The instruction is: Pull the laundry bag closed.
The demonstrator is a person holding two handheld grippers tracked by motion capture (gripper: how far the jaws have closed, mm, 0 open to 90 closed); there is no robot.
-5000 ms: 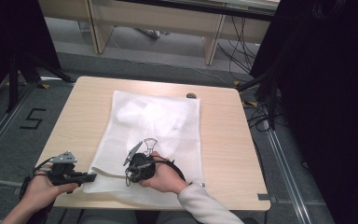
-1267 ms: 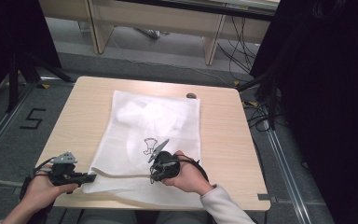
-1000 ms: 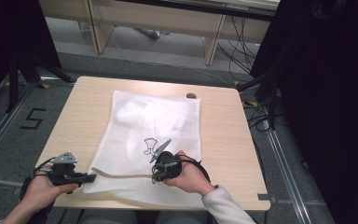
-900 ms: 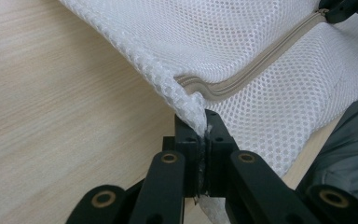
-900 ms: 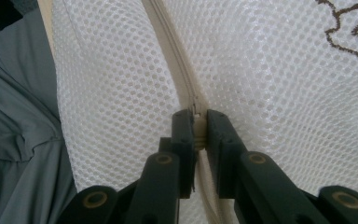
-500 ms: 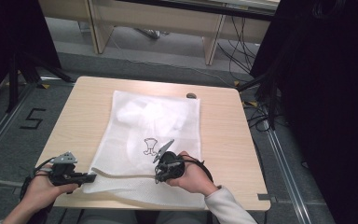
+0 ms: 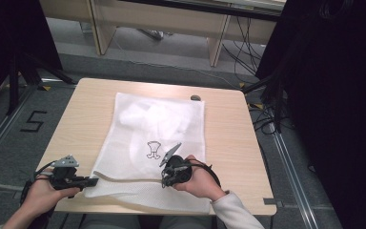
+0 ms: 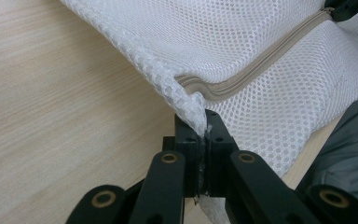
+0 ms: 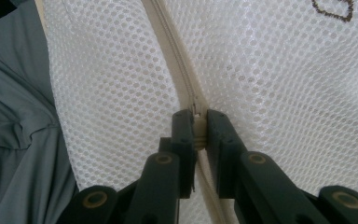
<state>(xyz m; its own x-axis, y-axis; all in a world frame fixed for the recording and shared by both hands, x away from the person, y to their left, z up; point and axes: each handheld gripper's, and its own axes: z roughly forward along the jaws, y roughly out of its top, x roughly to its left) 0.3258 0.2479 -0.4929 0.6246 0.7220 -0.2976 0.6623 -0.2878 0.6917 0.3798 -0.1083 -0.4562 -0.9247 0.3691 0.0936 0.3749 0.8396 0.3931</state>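
A white mesh laundry bag [image 7: 152, 138] lies flat on the wooden table, with a beige zipper [image 7: 128, 179] running along its near end and white cloth inside. My left gripper [image 7: 91, 182] is shut on the bag's near left corner [image 8: 193, 114]. My right gripper [image 7: 163, 181] sits on the zipper line, shut on the zipper pull [image 9: 198, 125]. The zipper [image 9: 175, 56] stretches away from its jaws. A small dark printed mark [image 7: 153, 150] shows on the mesh just beyond the right gripper.
The table [image 7: 228, 138] has bare wood on both sides of the bag. A small dark object [image 7: 195, 98] rests near the far edge. Grey trousers [image 9: 14, 140] show below the near table edge. Cables lie on the floor at the right.
My right gripper has slid to the right along the zipper, from near the bag's middle toward its right side. The left gripper has kept its hold on the corner.
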